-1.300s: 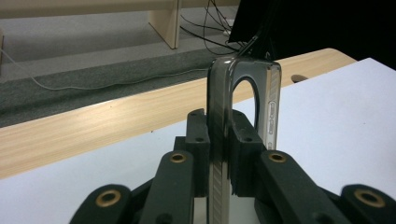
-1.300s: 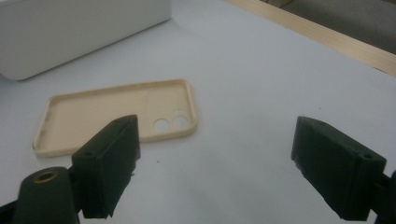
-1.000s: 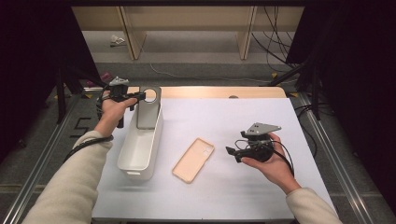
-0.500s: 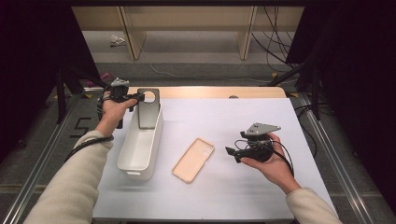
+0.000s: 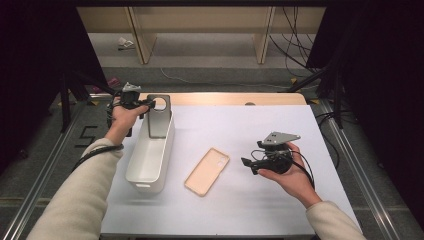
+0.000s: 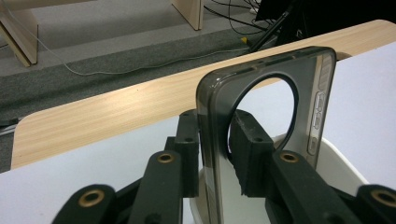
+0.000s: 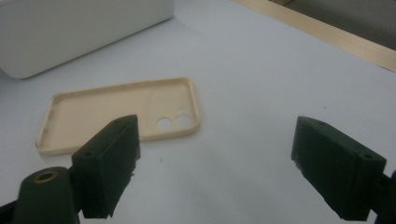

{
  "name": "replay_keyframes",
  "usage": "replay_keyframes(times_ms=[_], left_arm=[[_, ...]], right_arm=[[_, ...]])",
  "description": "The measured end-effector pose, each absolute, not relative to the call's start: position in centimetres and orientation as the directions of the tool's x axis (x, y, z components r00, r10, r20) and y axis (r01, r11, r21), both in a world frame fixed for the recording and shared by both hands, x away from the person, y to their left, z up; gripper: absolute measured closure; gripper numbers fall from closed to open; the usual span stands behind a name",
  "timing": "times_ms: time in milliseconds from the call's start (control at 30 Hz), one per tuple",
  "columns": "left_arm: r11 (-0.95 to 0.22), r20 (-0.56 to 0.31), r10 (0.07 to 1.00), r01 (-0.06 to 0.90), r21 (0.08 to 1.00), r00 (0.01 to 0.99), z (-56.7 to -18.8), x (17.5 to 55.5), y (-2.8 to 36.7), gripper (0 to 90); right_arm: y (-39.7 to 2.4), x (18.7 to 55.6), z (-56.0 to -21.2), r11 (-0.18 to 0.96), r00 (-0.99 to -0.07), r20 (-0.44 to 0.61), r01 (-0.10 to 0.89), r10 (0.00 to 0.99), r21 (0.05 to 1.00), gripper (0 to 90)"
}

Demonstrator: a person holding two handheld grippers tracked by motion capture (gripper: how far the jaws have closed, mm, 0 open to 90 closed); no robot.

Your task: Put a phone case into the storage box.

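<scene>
The high view showed the left gripper [image 5: 145,103] at the far end of a white bin [image 5: 150,155], a dark translucent phone case [image 5: 159,116] standing upright in that end between its jaws. In the left gripper view the jaws had just been easing apart; one pad sat against the case's edge while a slight gap showed at the other, so the hold looked loosened. The case [image 6: 266,126] stood with its long axis vertical and its round camera cutout uppermost. It appeared light, thin, flexible and rather slick, best taken by the long side rim rather than across the cutout. The right gripper [image 5: 255,164] hovered with jaws wide apart and empty, pointing toward a beige phone case [image 5: 207,171] lying flat, hollow side up, on the table [image 5: 260,125].
</scene>
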State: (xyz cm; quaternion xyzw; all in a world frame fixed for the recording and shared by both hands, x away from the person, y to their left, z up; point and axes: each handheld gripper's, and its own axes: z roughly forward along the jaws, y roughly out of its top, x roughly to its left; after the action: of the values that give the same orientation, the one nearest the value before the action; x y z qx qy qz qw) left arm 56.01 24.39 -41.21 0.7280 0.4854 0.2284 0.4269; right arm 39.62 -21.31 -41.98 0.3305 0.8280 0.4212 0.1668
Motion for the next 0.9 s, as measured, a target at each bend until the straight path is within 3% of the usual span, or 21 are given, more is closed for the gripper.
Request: replay_keyframes(times_ms=[500,767,900], left_arm=[[-0.135,-0.097,0.916,0.528,0.839,0.389,-41.6,56.5,23.8,62.0],[-0.136,-0.095,0.920,0.536,0.833,0.381,-41.1,56.4,23.5,43.8],[-0.136,-0.091,0.925,0.544,0.828,0.370,-40.5,55.9,23.3,26.8]], right_arm=[[-21.3,39.6,-42.0,0.428,-0.724,0.001,0.409,0.690,0.806,16.3],[-21.2,39.6,-42.0,0.430,-0.723,-0.002,0.409,0.691,0.805,16.3],[-21.2,39.6,-42.1,0.431,-0.723,-0.001,0.411,0.691,0.803,16.3]])
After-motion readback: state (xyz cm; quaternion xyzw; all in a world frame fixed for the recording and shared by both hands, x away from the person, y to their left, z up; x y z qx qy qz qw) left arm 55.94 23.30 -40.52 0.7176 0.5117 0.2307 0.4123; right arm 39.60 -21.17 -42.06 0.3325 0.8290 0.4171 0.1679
